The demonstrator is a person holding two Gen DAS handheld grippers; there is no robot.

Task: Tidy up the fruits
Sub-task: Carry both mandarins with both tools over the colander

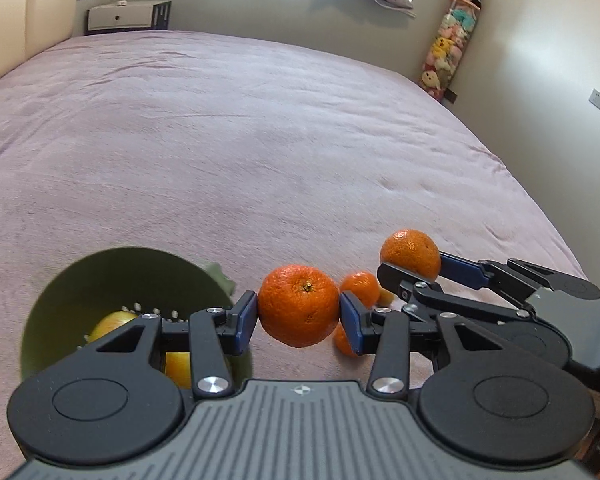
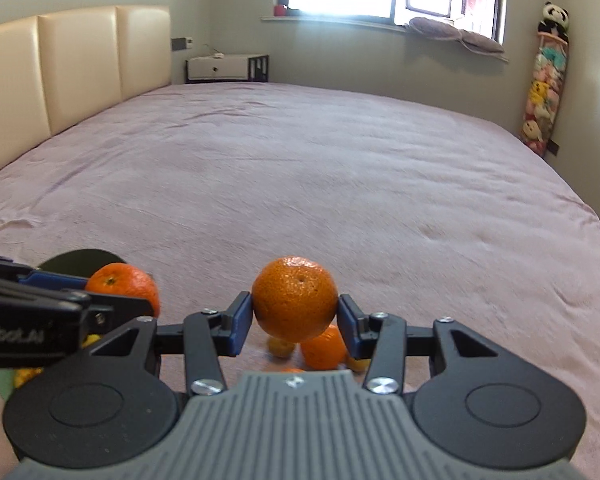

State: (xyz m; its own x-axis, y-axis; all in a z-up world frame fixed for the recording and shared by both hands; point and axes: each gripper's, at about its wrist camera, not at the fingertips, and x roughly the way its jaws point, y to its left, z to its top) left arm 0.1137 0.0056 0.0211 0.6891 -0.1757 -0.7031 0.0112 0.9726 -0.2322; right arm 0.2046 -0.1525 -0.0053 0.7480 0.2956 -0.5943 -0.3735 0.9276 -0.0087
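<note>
My left gripper (image 1: 299, 316) is shut on a mandarin (image 1: 299, 305) and holds it above the bed, just right of a green colander bowl (image 1: 80, 280) that holds yellow fruit (image 1: 110, 324). My right gripper (image 2: 295, 314) is shut on another mandarin (image 2: 295, 298); it also shows in the left wrist view (image 1: 410, 256) at the right. Loose mandarins (image 1: 360, 286) lie on the bed below both grippers and show in the right wrist view (image 2: 324, 348) with small yellow fruit (image 2: 281, 347). The left gripper's mandarin (image 2: 124, 282) shows at the left of the right wrist view.
The pink bedspread (image 1: 260, 140) stretches far ahead. A cream headboard (image 2: 60, 72) stands at the left, a white nightstand (image 2: 226, 67) behind, and a hanging net of plush toys (image 2: 544, 80) on the right wall under a window.
</note>
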